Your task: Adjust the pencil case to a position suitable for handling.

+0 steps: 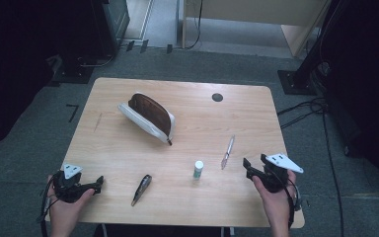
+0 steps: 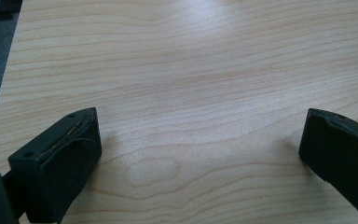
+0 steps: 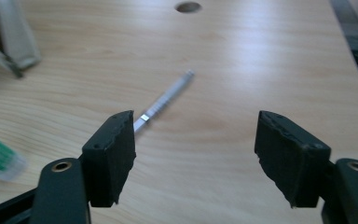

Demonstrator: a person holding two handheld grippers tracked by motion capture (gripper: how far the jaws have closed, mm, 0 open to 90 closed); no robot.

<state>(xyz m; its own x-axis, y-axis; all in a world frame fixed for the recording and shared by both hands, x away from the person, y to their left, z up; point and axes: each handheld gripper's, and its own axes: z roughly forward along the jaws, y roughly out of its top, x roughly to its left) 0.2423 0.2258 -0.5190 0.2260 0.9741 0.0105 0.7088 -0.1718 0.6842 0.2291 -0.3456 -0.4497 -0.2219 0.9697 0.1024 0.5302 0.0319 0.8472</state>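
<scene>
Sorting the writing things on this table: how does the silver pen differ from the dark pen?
The silver pen is slim and pale; the dark pen is thicker and nearly black. The silver pen lies close to the right gripper; the dark pen lies between the left gripper and the small bottle. Both lie flat on the table, untouched.

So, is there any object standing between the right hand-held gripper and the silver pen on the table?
Nothing visible does. The right hand-held gripper has open jaws with nothing between them, and the silver pen lies just ahead on bare table. The small green-and-white tube stands off to the side, outside that path.
</scene>
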